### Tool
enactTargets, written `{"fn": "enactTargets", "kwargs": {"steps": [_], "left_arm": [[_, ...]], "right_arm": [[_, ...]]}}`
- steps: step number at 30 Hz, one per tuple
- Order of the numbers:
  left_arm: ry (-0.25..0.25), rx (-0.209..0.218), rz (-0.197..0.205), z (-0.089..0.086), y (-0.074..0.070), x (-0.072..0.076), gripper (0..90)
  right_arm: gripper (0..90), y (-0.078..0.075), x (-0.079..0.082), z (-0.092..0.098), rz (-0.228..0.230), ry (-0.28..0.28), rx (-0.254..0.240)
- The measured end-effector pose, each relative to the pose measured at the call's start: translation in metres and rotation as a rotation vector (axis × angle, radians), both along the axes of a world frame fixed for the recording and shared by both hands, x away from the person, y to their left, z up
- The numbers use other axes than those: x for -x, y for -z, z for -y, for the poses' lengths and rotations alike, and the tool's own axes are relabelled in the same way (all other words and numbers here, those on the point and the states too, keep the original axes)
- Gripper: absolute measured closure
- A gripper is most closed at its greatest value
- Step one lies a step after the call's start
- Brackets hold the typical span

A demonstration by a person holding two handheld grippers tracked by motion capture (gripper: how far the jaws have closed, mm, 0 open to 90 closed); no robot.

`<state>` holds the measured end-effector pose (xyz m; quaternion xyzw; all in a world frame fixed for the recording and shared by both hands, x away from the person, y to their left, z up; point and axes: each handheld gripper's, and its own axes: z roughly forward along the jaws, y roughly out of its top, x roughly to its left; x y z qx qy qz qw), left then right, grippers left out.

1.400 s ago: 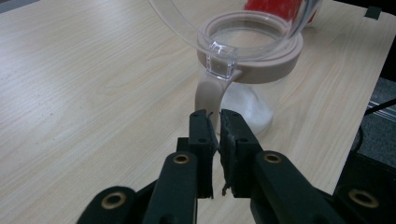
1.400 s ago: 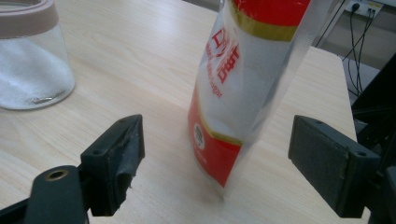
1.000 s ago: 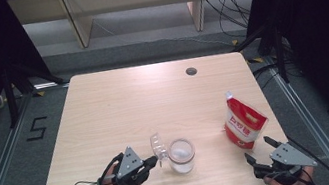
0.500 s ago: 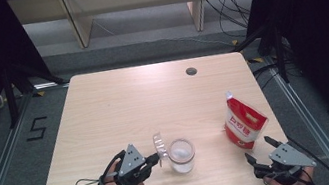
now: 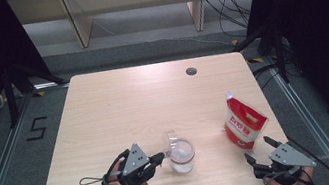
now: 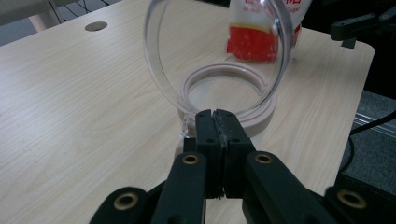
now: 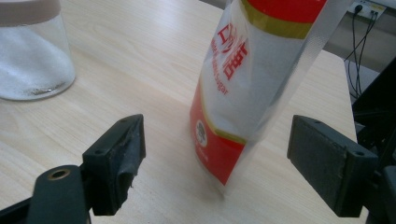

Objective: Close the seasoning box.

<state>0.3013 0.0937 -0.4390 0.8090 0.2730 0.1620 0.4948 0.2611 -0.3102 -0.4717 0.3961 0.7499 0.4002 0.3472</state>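
A clear jar with white grains in it stands near the table's front edge, its beige rim uncovered. Its clear round lid stands upright on its edge at the jar's left side. My left gripper is shut, with its jaws pinched on the lid's lower edge. A red and white sugar pouch stands upright at the right. My right gripper is open just in front of the pouch, a jaw to each side and touching nothing.
The wooden table has a round cable hole at the back. Its right edge lies close beside the pouch. Cables and shelf legs stand on the floor beyond the table's far edge.
My left gripper has edged a little to the right, closer to the jar. The lid, the pouch and the right gripper stay as they were.
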Motion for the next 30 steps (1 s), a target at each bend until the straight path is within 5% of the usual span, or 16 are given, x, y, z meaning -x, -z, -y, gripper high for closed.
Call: {"fn": "enactTargets", "kwargs": {"steps": [7,16,17,19,30], "left_arm": [[0.022,0.001,0.005,0.0,-0.001,-0.002,80.0],[0.01,0.029,-0.049,-0.007,0.001,-0.001,68.0],[0.016,0.033,-0.042,-0.009,0.001,-0.002,65.4],[0.006,0.078,-0.097,-0.013,0.002,-0.002,51.8],[-0.035,0.09,-0.13,-0.032,0.009,0.003,29.9]], "right_arm": [[20.1,0.0,0.0,0.0,0.006,0.003,0.002],[20.0,0.0,0.0,0.0,0.002,0.0,0.0],[20.0,0.0,0.0,0.0,0.003,-0.001,0.001],[20.0,0.001,0.001,-0.001,-0.014,-0.003,-0.009],[19.6,0.001,0.0,-0.002,0.0,0.003,-0.002]]}}
